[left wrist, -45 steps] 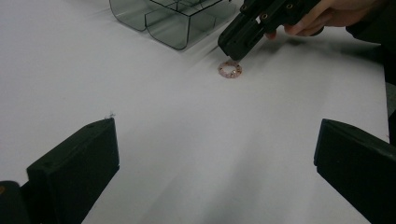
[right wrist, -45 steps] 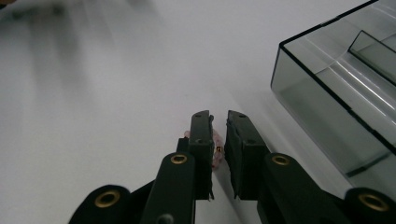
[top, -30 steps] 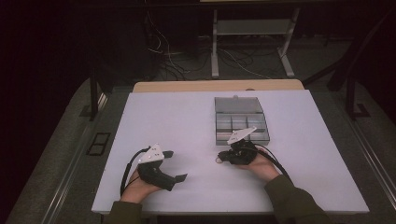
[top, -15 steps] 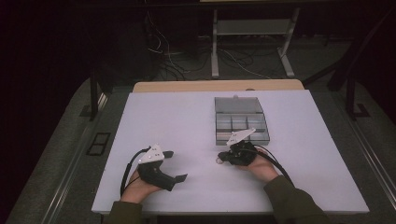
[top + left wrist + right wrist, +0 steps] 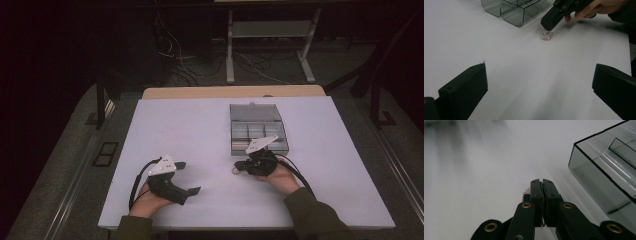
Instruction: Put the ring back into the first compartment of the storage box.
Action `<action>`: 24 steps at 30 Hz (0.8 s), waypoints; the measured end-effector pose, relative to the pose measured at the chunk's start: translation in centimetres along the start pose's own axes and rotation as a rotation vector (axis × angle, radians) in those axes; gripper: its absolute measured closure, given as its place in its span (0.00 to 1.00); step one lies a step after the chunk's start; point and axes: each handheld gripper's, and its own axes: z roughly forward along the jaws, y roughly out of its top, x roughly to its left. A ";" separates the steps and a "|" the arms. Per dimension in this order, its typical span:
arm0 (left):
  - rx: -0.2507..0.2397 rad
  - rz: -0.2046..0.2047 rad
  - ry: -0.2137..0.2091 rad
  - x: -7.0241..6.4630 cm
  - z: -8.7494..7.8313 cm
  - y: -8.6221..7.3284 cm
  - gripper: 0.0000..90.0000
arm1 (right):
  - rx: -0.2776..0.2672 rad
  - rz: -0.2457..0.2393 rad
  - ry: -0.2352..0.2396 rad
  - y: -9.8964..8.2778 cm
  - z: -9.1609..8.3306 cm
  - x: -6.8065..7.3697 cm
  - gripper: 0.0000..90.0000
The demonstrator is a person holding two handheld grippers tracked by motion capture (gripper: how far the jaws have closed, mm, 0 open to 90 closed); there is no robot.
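Note:
A small ring of pink beads [image 5: 234,171] is on the white table [image 5: 200,130], just left of my right gripper [image 5: 238,169]. In the left gripper view the ring [image 5: 547,35] stands tilted up under the tip of the right gripper [image 5: 546,25]. The right gripper's jaws [image 5: 542,182] are pressed together, and a bit of the pink ring [image 5: 526,192] peeks out beside them. My left gripper [image 5: 189,177] rests open at the front left. Its jaws [image 5: 539,82] stand wide apart with nothing between them.
A clear plastic box with several compartments [image 5: 257,127] stands just behind the right gripper, close on its right in its own view [image 5: 604,170]. It also lies ahead of the left gripper [image 5: 511,12]. Cables trail from both grippers toward the table's front edge.

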 end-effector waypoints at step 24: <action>-0.001 0.007 -0.008 -0.1 0.0 0.0 0.00 | -0.069 0.020 0.012 0.5 -2.2 -0.2 0.97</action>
